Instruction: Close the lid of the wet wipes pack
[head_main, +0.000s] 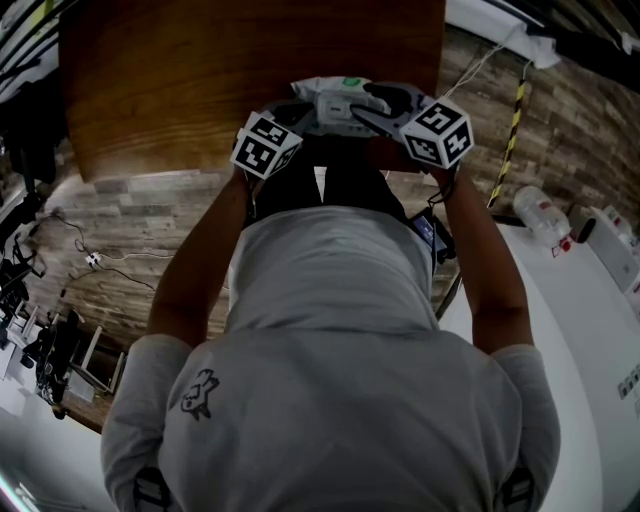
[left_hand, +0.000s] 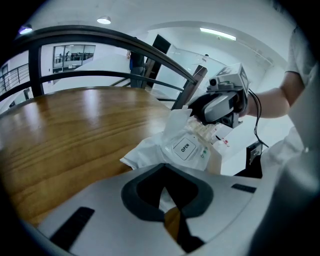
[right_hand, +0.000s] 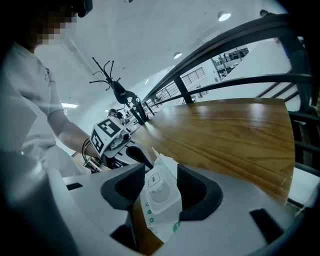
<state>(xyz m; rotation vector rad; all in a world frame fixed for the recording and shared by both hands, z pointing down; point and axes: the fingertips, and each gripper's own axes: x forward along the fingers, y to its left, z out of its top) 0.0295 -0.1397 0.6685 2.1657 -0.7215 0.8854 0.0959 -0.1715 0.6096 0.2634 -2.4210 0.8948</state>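
The white wet wipes pack (head_main: 335, 95) lies at the near edge of the wooden table (head_main: 200, 80), between both grippers. My right gripper (right_hand: 160, 187) is shut on the pack (right_hand: 161, 200), its dark pads pressing both sides. The "OPEN" label and the round lid face up there. My left gripper (left_hand: 167, 192) has its jaws nearly together, shut on the near edge of the pack (left_hand: 175, 150). A crumpled white flap stands up at the pack's far end, where the right gripper (left_hand: 210, 112) holds it. The left gripper (right_hand: 137, 155) shows behind the pack in the right gripper view.
A dark metal railing (left_hand: 125, 45) curves round the far side of the table. To the right stands a white counter (head_main: 580, 300) with a bottle (head_main: 540, 215) on it. Stone-patterned floor with cables (head_main: 95, 260) lies below the table edge.
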